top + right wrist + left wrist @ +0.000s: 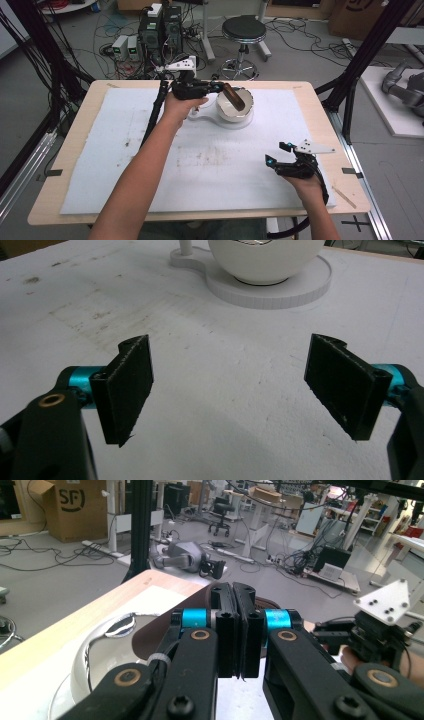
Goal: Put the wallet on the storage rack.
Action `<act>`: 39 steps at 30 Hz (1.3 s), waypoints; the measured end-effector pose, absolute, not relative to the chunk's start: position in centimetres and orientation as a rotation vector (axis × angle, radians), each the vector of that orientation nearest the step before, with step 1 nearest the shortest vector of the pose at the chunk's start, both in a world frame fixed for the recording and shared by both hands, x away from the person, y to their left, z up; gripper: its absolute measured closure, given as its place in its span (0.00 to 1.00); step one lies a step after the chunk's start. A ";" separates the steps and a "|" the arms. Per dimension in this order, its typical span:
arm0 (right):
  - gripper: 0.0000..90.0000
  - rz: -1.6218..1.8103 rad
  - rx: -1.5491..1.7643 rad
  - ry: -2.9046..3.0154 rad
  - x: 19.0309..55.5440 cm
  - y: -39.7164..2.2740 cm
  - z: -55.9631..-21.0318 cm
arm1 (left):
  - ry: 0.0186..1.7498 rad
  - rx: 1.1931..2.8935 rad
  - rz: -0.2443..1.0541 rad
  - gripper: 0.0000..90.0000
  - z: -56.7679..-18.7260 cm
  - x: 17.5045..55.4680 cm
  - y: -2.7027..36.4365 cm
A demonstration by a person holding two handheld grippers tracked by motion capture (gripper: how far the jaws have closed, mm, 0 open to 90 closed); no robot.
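Observation:
A white bowl [240,111] with a jagged rim sits on a round white base [234,123] at the far middle of the mat. My left gripper [220,88] is shut on a brown flat piece [234,97] that slants down into the bowl. In the left gripper view the jaws [239,630] are pressed together on the brown piece [150,637], with the bowl [95,652] below it. My right gripper [276,154] rests near the mat's right front, open and holding nothing. Its pads [127,385] stand wide apart, and the bowl [265,260] and base [285,290] are ahead.
A white foam mat [125,150] covers the wooden table [80,115]. Black frame posts [350,75] stand at both sides. Behind the table are a stool [243,30], computer boxes [160,30] and cables. A grey robot arm [405,87] lies on the floor at right.

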State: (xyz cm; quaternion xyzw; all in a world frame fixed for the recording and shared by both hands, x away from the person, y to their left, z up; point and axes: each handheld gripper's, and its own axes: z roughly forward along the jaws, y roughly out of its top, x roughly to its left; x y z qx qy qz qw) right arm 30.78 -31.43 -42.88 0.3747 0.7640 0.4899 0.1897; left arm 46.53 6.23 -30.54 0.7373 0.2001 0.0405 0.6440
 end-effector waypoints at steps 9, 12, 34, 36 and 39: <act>0.22 1.379 1.050 2.151 30.6 -31.5 -43.0 | 0.509 1.691 0.091 0.98 -31.9 48.3 4.9; 0.22 1.380 1.052 2.153 30.6 -31.4 -42.9 | 0.525 1.713 0.091 0.98 -32.6 48.7 4.2; 0.22 1.379 1.045 2.162 30.7 -31.6 -43.1 | 0.695 1.815 0.128 0.57 -35.5 49.7 2.8; 0.22 1.380 1.043 2.160 30.7 -31.5 -43.1 | 0.681 1.825 0.128 0.51 -35.3 49.2 3.0; 0.22 1.382 1.040 2.157 30.7 -31.4 -43.0 | 0.666 1.808 0.127 0.46 -34.9 48.4 3.6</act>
